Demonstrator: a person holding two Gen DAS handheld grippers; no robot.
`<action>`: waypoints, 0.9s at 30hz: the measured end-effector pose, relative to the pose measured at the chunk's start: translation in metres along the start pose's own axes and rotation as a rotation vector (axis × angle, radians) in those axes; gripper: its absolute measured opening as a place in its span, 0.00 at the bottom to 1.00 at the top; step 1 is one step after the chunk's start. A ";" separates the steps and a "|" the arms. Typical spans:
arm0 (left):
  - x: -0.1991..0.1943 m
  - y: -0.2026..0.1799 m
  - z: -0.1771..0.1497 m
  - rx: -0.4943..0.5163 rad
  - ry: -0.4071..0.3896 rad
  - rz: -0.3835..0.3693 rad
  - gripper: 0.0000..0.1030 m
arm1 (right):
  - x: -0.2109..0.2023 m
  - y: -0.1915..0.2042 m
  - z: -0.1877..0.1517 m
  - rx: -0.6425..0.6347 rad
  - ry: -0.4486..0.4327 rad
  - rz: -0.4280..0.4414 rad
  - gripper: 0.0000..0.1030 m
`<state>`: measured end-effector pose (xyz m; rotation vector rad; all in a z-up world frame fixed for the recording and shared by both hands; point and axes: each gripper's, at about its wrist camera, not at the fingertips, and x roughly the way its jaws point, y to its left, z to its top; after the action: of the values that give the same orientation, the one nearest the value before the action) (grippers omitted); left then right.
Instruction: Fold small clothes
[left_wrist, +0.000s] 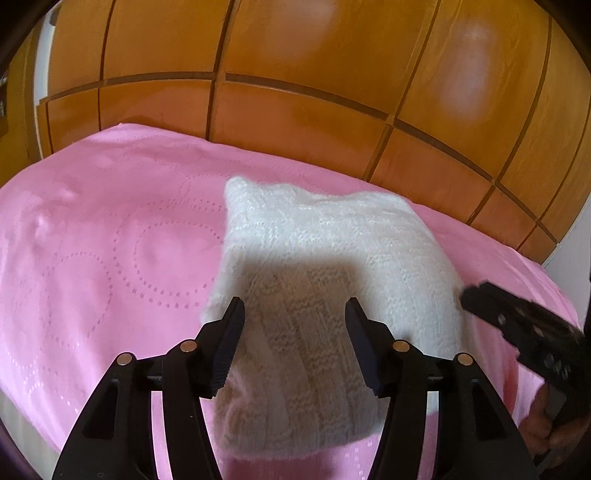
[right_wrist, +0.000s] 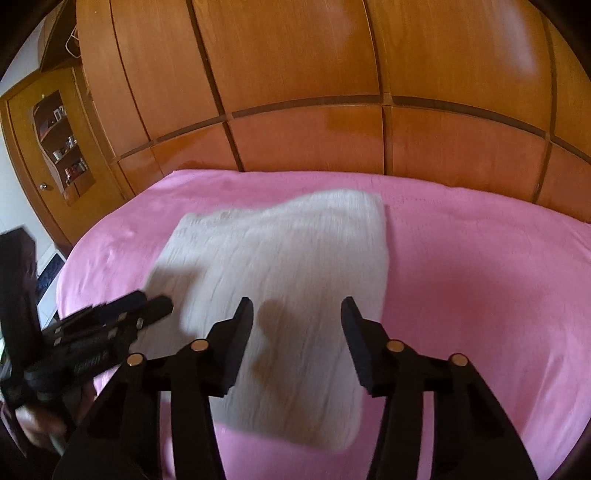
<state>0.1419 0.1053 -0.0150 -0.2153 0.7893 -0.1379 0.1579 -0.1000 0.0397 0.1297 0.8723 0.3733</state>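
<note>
Two black grippers hover over one white knitted garment (left_wrist: 325, 280), folded, lying on the pink bedspread (left_wrist: 92, 258) toward its far edge. Left gripper (left_wrist: 294, 314) and right gripper (right_wrist: 297, 314) both gape moderately, pinching nothing. No writing is readable anywhere.

a pink bedspread (left_wrist: 110, 229) with dotted hearts; behind it, glossy wooden wardrobe panels (right_wrist: 295, 74); a small shelf niche (right_wrist: 62, 144).
</note>
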 end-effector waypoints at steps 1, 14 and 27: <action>0.000 0.001 -0.002 -0.001 0.002 0.006 0.54 | -0.004 0.000 -0.006 0.006 0.001 0.007 0.44; 0.005 0.045 -0.020 -0.165 0.067 -0.040 0.68 | 0.001 -0.003 -0.041 0.058 0.064 0.060 0.75; 0.035 0.068 0.013 -0.310 0.154 -0.240 0.70 | 0.020 -0.087 0.002 0.367 0.067 0.270 0.92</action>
<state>0.1785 0.1665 -0.0461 -0.5994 0.9355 -0.2608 0.1943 -0.1734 0.0039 0.5809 0.9865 0.4679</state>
